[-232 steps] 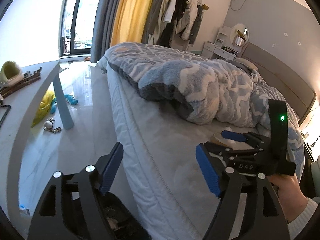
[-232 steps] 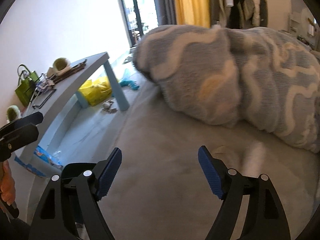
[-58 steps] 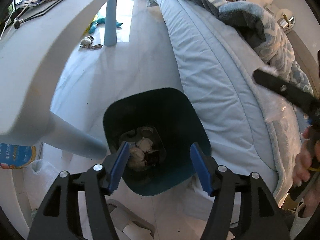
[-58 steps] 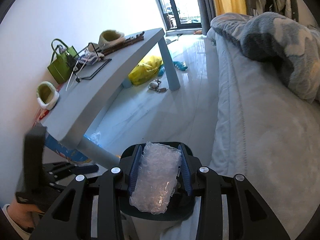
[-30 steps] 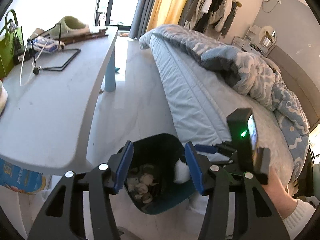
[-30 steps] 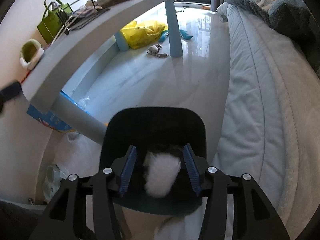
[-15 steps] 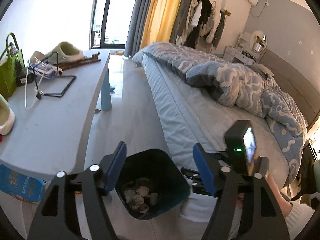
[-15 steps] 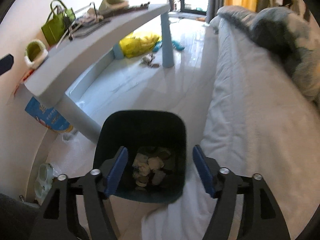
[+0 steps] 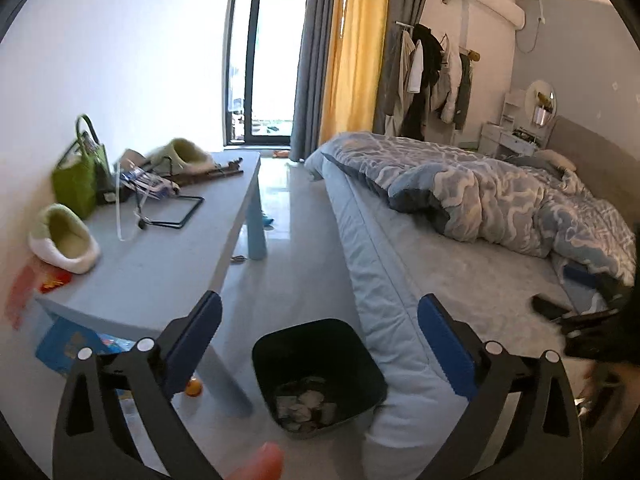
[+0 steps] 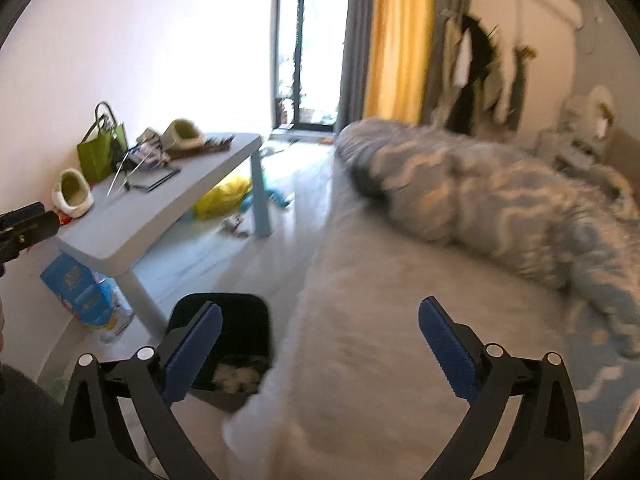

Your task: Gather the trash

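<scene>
Beside the bed (image 9: 460, 280), a dark bin (image 9: 320, 360) held crumpled trash (image 9: 306, 404); both grippers, left (image 9: 320, 344) and right (image 10: 320, 344), were opening, empty

Your pale blue worktop (image 9: 176, 256) carries a green bag (image 9: 76, 182), two fluffy slippers (image 9: 66, 240) and a black wire stand (image 9: 172, 212). The floor (image 9: 296, 264) bears the dark bin (image 9: 316, 364) holding crumpled trash (image 9: 304, 402), close against the bed (image 9: 460, 280), where a rumpled blue blanket (image 9: 492, 196) lies.

Both wrist views look down-forward from above the bed's (image 9: 460, 280) foot, sharing the bin (image 9: 320, 368), desk (image 10: 160, 208) and window.
</scene>
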A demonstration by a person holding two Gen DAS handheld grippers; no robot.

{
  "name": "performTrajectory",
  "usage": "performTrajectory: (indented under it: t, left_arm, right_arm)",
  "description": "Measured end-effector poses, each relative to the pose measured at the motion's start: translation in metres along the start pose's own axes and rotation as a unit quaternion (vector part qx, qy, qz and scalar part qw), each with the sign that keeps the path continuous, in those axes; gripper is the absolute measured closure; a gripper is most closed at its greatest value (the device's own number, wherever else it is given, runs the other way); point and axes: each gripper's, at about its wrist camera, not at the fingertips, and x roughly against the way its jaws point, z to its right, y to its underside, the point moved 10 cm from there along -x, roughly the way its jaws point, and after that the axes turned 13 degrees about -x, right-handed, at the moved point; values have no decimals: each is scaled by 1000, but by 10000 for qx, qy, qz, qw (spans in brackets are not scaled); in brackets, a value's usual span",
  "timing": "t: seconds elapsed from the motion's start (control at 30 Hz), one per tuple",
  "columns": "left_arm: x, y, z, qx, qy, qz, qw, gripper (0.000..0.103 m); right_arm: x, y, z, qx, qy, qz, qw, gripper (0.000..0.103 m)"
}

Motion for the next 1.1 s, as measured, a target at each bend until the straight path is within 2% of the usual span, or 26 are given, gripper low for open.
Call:
performTrajectory:
  t: [0.2, 0.33, 0.47, 0.7, 0.77, 0.9, 1.1]
  left_arm:
    - [25, 5, 24, -35, 137, 123, 9998, 3]
    - [38, 12, 38, -200, 98, 177, 9996, 3]
    - [44, 28, 55, -221, 210, 95, 9995, 3]
    - [43, 57, 73, -214, 245, 27, 9995, 3]
    - [42, 62, 71, -61, 216, 12, 9997, 3]
    - [46, 61, 69, 84, 278, 140, 9995, 3]
    - [46, 63, 77, -134, 250, 92, 9996, 3]
  right_arm:
    - [69, 7, 46, 37, 263, 570, 9980, 3]
    - [96, 21, 73, 103, 512, 645, 9965, 3]
    - [120, 38, 97, -222, 618, 691, 9954, 3]
    - [133, 57, 115, -503, 618, 721, 9942, 3]
    - [136, 58, 115, -551, 512, 789, 9940, 3]
    - [136, 63, 110, -513, 403, 766, 9949, 3]
    - [137, 66, 110, -532, 296, 762, 9952, 3]
